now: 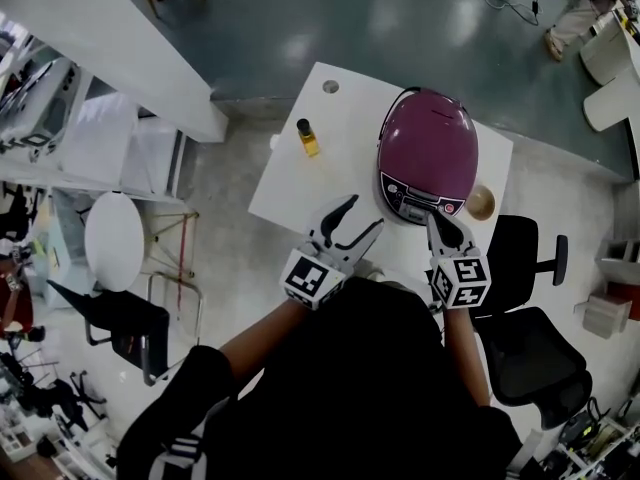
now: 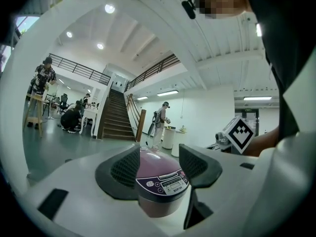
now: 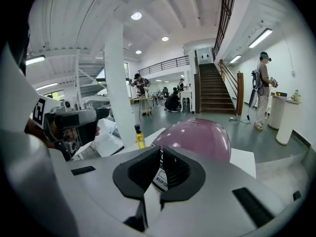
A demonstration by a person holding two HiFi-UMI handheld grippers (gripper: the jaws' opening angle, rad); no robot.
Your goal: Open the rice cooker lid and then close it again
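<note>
Head view: rice cooker (image 1: 427, 153) was seen lid-down on the white table (image 1: 285, 188), at its right side, control panel toward the near edge. A yellow bottle (image 1: 307, 137) was placed left of it, apart. Left gripper (image 1: 362, 213) was held over the near edge; right gripper (image 1: 437, 220) was tipped at the panel.

Left gripper view: jaws were spread wide, empty, with the cooker framed beyond the gap and untouched.

Right gripper view: jaws were drawn to a thin slit, with nothing clamped and the purple lid just behind.
</note>
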